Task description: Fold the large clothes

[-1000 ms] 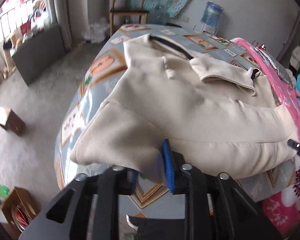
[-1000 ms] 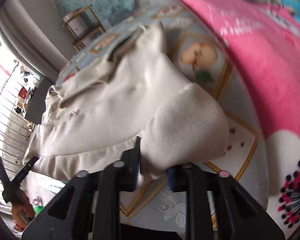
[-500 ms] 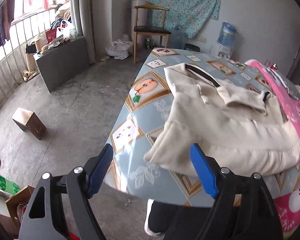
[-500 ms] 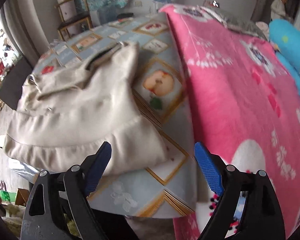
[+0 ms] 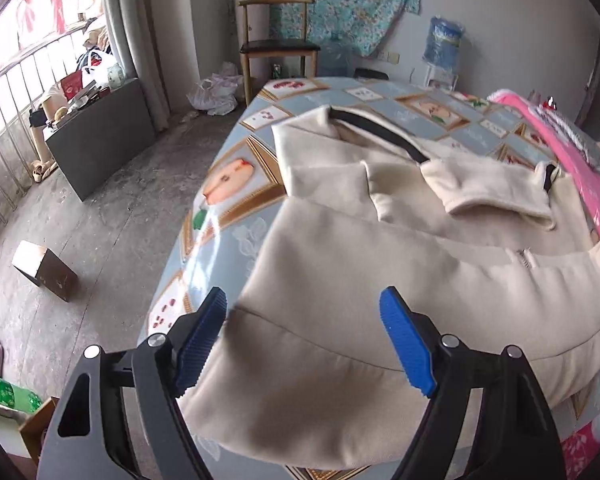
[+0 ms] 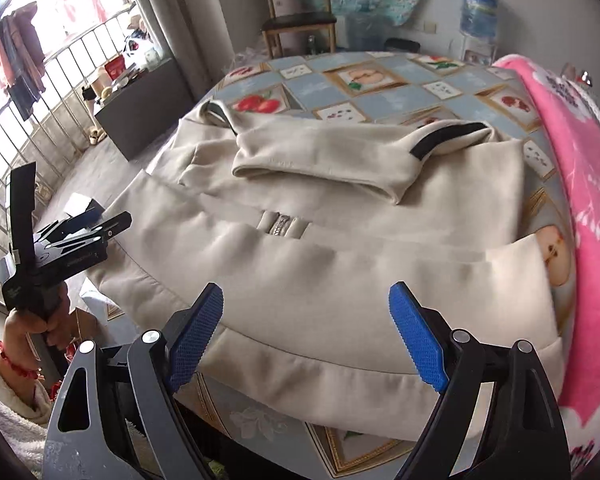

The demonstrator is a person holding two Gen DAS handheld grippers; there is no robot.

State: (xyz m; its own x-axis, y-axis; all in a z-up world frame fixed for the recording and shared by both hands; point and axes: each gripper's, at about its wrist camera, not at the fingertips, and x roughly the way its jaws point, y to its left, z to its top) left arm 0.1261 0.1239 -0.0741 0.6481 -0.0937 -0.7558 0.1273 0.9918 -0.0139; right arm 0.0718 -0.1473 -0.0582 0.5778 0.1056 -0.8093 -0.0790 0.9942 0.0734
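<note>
Grey concrete floor point(image 5: 112, 216) spreads out to the left of the left gripper, open and mostly bare apart from a small cardboard box point(image 5: 44, 270) and a dark cabinet point(image 5: 100, 136) by the barred window. Ahead of both grippers lies the surface point(image 5: 236, 184), covered in a blue cloth printed with framed fruit pictures; its left edge drops straight to the floor, and its near edge is cut off under the gripper frames. A pink blanket point(image 6: 580, 184) covers the strip to the right of the right gripper, its far end running out of view.

On the surface, directly beyond both grippers, rests the cream jacket point(image 5: 380, 264), partly folded, its hem hanging a little over the near edge. A sleeve with a black stripe point(image 6: 444, 138) is laid across the upper part, and a short length of zip point(image 6: 280, 226) shows at the fold; what lies beneath the folded layers is hidden.

The left gripper point(image 5: 304, 344) has just been opening and stands wide, nothing between its blue pads, the hem below them. The right gripper point(image 6: 308, 340) has likewise just been opening and stands wide and empty above the hem. In the right wrist view a hand point(image 6: 32, 320) holds the left gripper off the surface's left side. A wooden chair point(image 5: 276, 46) and a water bottle point(image 5: 444, 44) stand far beyond.
</note>
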